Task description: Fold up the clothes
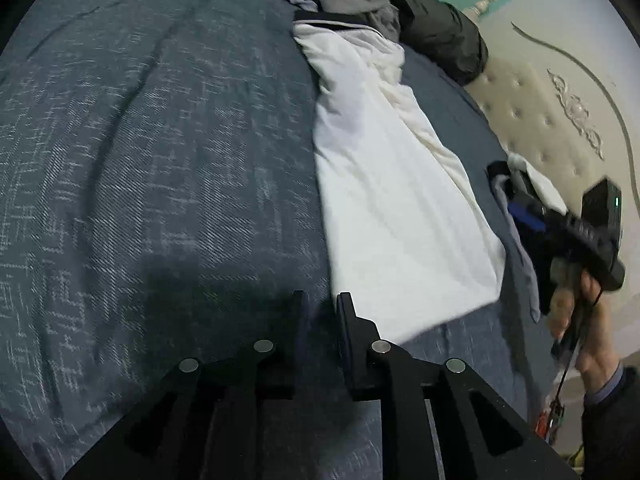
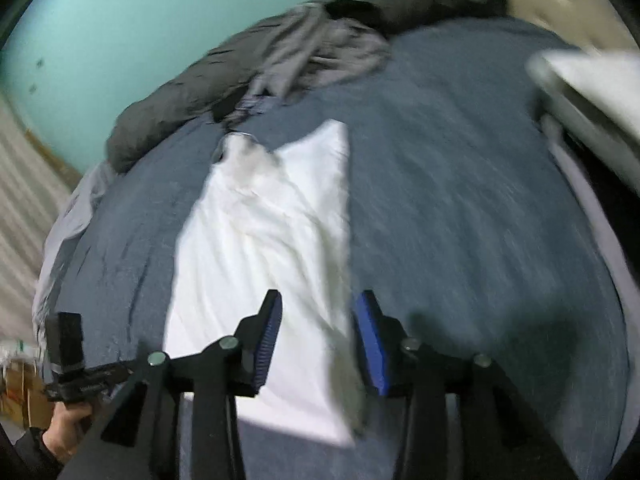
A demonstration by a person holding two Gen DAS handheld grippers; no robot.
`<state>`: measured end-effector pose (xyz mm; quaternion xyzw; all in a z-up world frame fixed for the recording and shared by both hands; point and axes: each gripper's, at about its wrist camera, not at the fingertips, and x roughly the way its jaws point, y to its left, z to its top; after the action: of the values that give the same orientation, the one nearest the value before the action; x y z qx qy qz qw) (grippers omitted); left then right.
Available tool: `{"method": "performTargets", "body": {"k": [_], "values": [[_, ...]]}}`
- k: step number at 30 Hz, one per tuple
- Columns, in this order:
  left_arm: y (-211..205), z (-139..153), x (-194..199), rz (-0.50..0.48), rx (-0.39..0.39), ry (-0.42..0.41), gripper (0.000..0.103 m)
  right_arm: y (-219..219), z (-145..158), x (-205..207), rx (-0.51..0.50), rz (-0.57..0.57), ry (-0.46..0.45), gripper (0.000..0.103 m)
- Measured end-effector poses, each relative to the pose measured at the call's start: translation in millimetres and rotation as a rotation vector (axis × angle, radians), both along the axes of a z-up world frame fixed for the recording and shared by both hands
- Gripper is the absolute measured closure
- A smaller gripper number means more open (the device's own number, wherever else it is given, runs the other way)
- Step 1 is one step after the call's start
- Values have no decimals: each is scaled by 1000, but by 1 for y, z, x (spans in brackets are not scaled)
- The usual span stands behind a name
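Headboard (image 1: pixel 532 92), cream and tufted, shows clearly only from the left wrist; both grippers, left gripper (image 1: pixel 322 312) and right gripper (image 2: pixel 318 320), stand parted and empty over the folded white cotton garment (image 2: pixel 260 240).

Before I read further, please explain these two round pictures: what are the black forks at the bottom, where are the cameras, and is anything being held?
There is no robot. A person holds one hand-held gripper in each hand, and a wide-angle camera on each looks forward along its two fingers; that is why both pictures are round. One picture comes from the left hand-held gripper, the other from the right hand-held gripper. Below them is a bed with a blue-grey bedspread. On it lies a white garment, folded into a long strip, with a pile of grey and dark clothes further back. Neither gripper holds anything: the left jaws are nearly closed over bare bedspread, and the right jaws stand open above the garment.
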<state>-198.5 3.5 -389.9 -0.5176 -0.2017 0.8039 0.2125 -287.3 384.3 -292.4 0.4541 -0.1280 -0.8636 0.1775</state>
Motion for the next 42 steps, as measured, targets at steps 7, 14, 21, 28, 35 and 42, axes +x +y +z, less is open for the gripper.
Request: {"method": "performTargets", "body": {"k": [7, 14, 21, 28, 35, 42], "values": [[-15, 2, -7, 45, -5, 39, 83, -70, 11, -73, 82, 120, 24, 62], [-15, 6, -18, 49, 24, 72, 82, -122, -6, -127, 116, 145, -10, 62], [-16, 3, -29, 52, 72, 74, 75, -155, -25, -144, 232, 183, -12, 62], [-18, -3, -32, 56, 89, 74, 75, -157, -30, -151, 269, 174, -9, 95], [-24, -2, -30, 64, 99, 84, 74, -132, -7, -157, 228, 95, 59, 98], [-29, 4, -28, 58, 101, 94, 74, -103, 2, -181, 285, 8, 68, 98]]}}
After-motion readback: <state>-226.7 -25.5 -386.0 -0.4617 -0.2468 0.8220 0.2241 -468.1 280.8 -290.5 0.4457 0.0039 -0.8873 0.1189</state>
